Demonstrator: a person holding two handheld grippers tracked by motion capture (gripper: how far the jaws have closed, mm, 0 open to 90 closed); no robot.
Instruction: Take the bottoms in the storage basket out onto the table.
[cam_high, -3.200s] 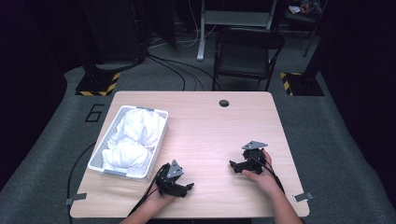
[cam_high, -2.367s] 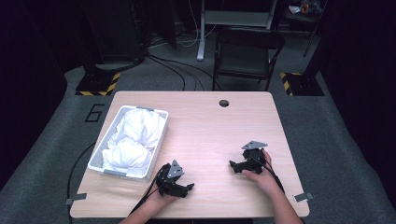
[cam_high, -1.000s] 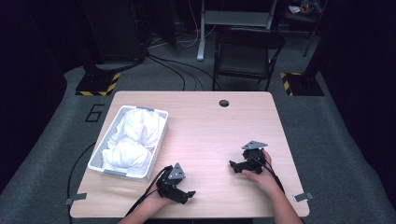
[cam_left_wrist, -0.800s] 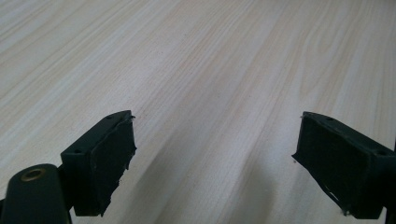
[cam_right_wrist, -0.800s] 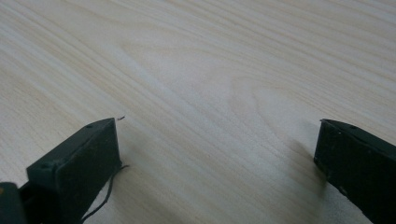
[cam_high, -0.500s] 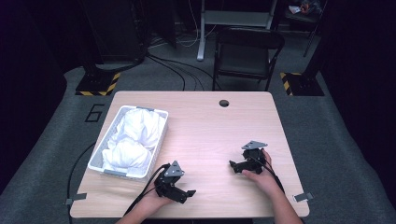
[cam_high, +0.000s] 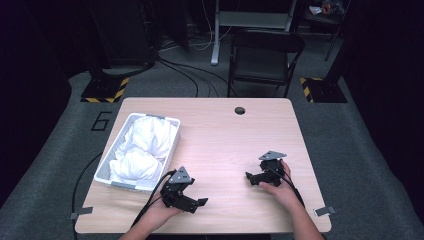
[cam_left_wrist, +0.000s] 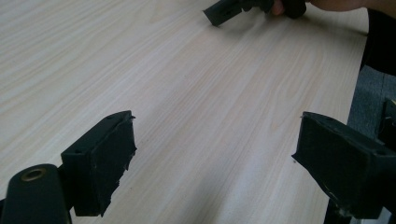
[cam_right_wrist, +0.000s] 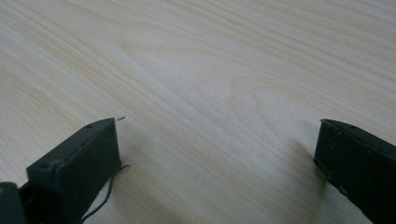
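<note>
The table (cam_high: 220, 130) carries a white basket (cam_high: 172, 150) at about nine o'clock from its centre, heaped with white cloth (cam_high: 145, 147). Nothing in that heap differs from the earlier high-view pictures; the cloth lies bunched inside the basket walls, and I see none of it on the wood.

What has changed is my left claw (cam_high: 192, 200). Over the last few seconds it has slid a little toward seven o'clock and turned, so that its grey plate now sits just beside the basket's near corner while its tips point toward four o'clock, away from the cloth. In the left claw view its two black pads stand wide apart over bare wood, gripping nothing, and the other claw shows far off at one o'clock.

My right claw (cam_high: 252, 178) has not moved in that time. It rests at about five o'clock on the table, well apart from the basket, pointing toward nine o'clock. In the right claw view its pads are also spread wide above plain wood grain.

I judge this small shuffle to be a settling of the left hand, not yet a reach. The work of lifting cloth from the basket has not begun, and the left claw, being nearest, would have to swing round toward eleven o'clock to take it.
</note>
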